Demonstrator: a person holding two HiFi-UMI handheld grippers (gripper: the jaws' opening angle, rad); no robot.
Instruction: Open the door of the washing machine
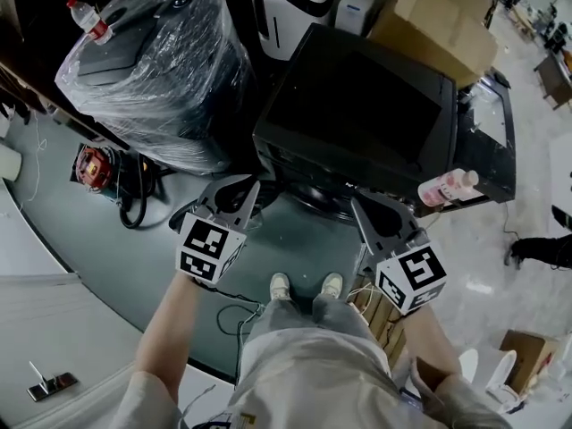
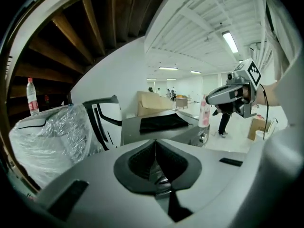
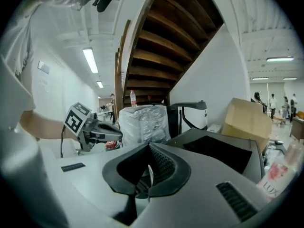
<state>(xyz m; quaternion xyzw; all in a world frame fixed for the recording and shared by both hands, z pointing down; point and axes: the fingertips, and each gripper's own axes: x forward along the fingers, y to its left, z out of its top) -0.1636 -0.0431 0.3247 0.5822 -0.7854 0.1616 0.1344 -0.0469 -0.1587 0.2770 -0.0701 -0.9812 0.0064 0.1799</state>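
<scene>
The washing machine is a dark box seen from above, right in front of me; its front, with the rim of the round door, shows only as a thin strip below the top edge. My left gripper hovers near the front left corner, jaws together and nothing between them. My right gripper hangs before the front right part, its jaws also together and empty. In the left gripper view the machine lies beyond the closed left gripper. The right gripper view shows the machine past the shut right gripper.
A plastic-wrapped appliance with a water bottle on it stands to the left. A pink bottle rests on the machine's right corner. A cardboard box sits behind. A red device and cables lie on the floor at left.
</scene>
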